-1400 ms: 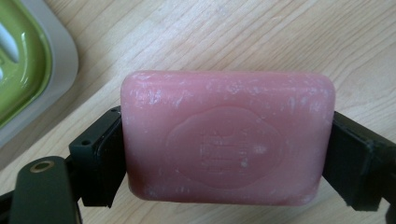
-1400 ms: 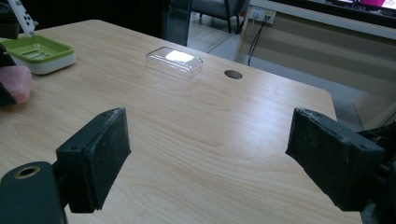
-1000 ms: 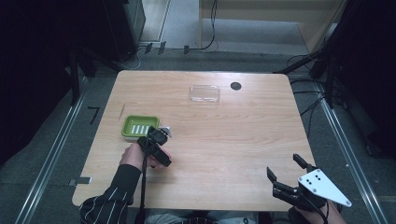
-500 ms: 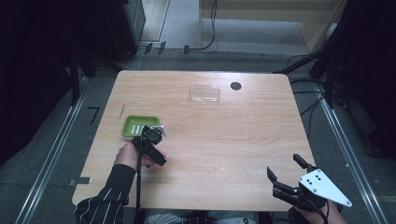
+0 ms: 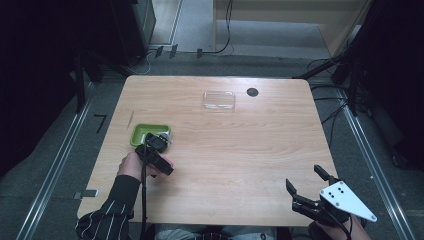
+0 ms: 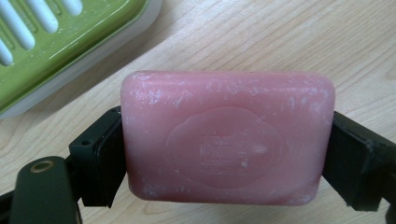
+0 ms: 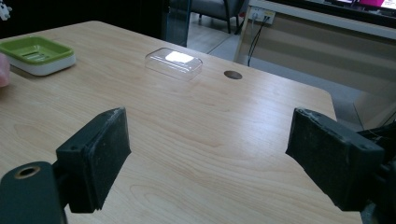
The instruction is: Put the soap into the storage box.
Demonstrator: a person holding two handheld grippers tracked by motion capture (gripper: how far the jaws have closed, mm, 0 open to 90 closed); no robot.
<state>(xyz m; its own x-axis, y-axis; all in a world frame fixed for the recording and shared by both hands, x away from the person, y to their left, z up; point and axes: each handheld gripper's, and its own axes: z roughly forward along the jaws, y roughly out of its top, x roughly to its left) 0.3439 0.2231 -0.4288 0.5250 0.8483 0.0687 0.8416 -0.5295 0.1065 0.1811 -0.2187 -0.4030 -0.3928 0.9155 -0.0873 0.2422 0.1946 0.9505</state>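
1. Step in hand, by the look of it: carrying the pink soap bar [image 6: 228, 137] to the green soap dish [image 5: 148, 133] at the left of the worktop [image 5: 240, 165].
2. Left tool [image 5: 159, 143] clamped on the soap bar by its 2 short ends, pads [image 6: 106, 156] pressed flat against them, stamped face toward the camera.
3. Soap bar held just above bare wood, close beside the dish but not over it; slotted green tray and white base at the upper left corner of the left gripper view.
4. Right tool [image 5: 310, 187] wide apart and holding nothing, parked near the worktop's near right corner, well apart from the dish.
5. Clear lid [image 5: 219, 100] lying on its own toward the far edge, near a dark round hole [image 5: 252, 92] in the wood.
6. Next move, judged: shift over the slotted tray, line the long side with the dish, lower until seated, then release.
7. Care needed: slick surface, so a level approach and no early release at the rim.
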